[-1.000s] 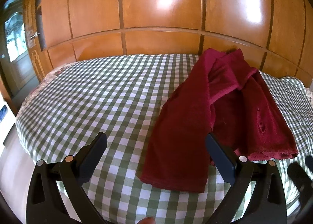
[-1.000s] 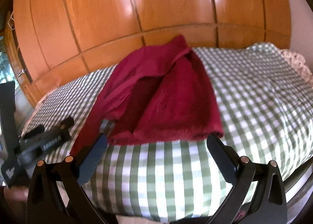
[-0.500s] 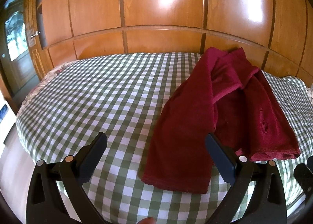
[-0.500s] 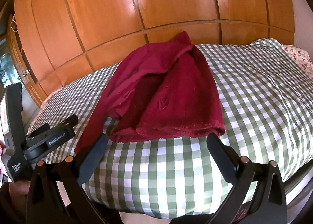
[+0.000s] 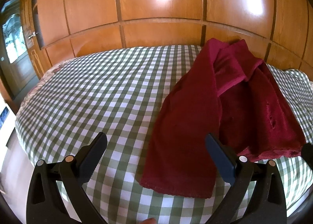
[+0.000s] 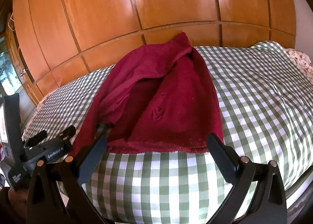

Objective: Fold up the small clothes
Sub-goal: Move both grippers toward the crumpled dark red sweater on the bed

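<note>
Checked bedspread bears crumpled red garment; both grippers, left and right, wide, empty; approach step, next grab hem.

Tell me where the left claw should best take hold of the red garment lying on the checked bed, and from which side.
Probably the near end of the long sleeve. The red garment lies crumpled, but this strip runs flat toward the bed's front edge and ends between the open left claw fingers. Come straight in from the front edge, low over the checked bedspread, and pinch the hem.
</note>
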`<state>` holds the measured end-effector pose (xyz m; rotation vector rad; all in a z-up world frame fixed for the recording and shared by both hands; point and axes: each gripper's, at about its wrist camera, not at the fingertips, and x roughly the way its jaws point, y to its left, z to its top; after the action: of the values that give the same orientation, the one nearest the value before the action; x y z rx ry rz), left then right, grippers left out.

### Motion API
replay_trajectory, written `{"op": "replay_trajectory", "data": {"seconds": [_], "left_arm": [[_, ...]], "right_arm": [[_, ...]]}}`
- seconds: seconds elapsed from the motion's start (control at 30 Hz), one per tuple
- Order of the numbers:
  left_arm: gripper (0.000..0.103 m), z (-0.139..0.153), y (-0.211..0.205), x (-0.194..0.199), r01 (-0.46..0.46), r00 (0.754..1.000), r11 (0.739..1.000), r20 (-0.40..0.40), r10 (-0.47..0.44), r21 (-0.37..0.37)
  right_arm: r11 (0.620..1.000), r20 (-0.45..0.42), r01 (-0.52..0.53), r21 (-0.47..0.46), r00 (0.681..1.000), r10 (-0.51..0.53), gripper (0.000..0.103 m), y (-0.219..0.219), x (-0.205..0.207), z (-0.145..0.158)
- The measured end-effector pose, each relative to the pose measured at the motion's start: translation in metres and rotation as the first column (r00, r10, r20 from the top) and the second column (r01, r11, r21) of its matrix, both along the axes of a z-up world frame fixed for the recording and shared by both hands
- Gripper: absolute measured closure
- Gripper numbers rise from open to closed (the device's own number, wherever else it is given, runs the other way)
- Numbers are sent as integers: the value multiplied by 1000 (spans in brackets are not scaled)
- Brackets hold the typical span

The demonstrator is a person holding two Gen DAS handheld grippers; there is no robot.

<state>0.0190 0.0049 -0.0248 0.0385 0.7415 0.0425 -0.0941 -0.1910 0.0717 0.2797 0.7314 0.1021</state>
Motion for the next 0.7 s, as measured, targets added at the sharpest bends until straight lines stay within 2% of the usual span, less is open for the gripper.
{"op": "replay_trajectory", "data": {"seconds": [0.7], "left_arm": [[4, -13, -7, 10, 50, 997, 999, -56, -49, 11]], "right_arm": [[1000, 1, -12, 15, 1000, 12, 2, -9, 18, 1]]}}
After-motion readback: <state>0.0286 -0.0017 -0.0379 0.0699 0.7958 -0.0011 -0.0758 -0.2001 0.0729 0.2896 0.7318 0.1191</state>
